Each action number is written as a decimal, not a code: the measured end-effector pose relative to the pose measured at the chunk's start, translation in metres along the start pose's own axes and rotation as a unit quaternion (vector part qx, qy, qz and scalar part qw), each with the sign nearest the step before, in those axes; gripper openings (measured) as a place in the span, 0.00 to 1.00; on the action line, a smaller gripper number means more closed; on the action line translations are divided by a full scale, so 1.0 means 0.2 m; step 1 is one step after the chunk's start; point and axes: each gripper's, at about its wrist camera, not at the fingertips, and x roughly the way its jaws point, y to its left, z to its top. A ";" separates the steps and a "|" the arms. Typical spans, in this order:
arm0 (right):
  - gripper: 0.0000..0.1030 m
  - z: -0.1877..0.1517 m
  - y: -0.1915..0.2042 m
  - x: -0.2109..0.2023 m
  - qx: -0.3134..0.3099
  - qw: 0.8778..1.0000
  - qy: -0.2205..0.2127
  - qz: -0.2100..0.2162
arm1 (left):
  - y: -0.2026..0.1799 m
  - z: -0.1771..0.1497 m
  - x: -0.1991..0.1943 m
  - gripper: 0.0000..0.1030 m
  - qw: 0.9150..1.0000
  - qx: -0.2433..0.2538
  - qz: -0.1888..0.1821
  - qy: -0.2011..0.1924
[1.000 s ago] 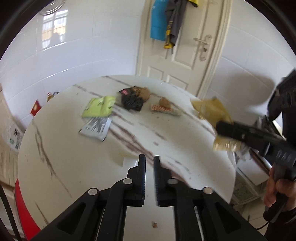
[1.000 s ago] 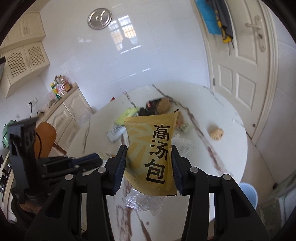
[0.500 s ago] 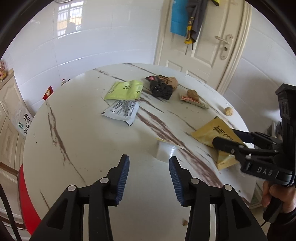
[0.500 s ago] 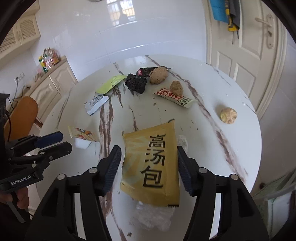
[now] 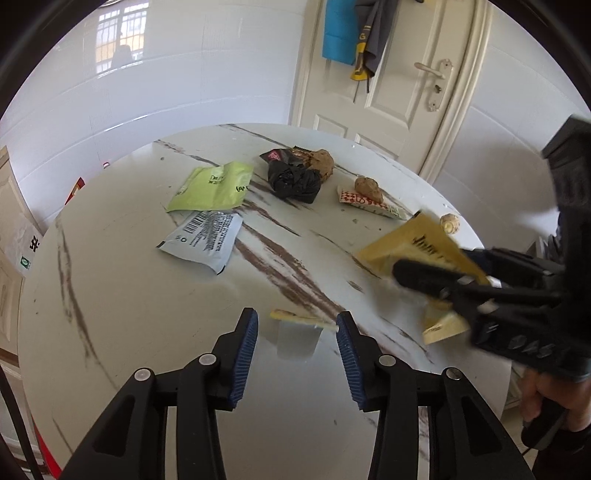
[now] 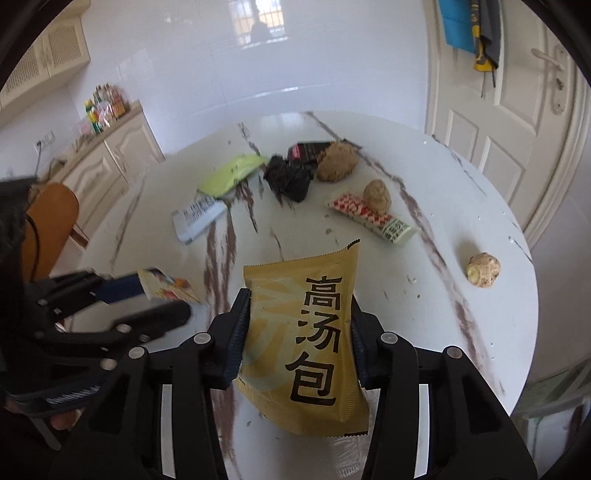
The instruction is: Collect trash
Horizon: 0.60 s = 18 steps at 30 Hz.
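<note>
Both grippers (image 5: 297, 328) (image 6: 299, 325) low over table (image 5: 129, 314)

Far ahead of the tongs, a white door (image 5: 402, 85) carries hung blue and dark clothes (image 5: 351, 33). Off to their left stand a cabinet (image 6: 107, 162), bottles (image 6: 105, 107) and an orange chair (image 6: 48, 225).

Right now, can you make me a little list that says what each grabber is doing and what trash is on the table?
right gripper: shut on the yellow soup packet, lifted off the table
left gripper: open, fingers either side of a small flat wrapper
table: round, white with brown streaks
trash on table: green packet, white barcode packet, black crumpled bag, red-and-white wrapper
other bits: brown lumps, one near the table edge
bin: not in view
</note>
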 end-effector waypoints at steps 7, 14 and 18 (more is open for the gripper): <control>0.43 0.03 -0.05 -0.13 0.034 0.998 -0.041 0.024 | -0.02 -0.01 0.03 0.23 1.000 -0.008 -0.001 -0.013; 0.43 0.02 -0.04 -0.29 0.041 0.996 -0.073 0.041 | -0.06 0.00 -0.15 0.23 0.999 0.001 -0.003 -0.047; 0.43 0.00 -0.07 -0.45 0.047 0.993 -0.103 0.044 | -0.19 0.02 -0.28 0.23 0.997 0.027 -0.016 -0.077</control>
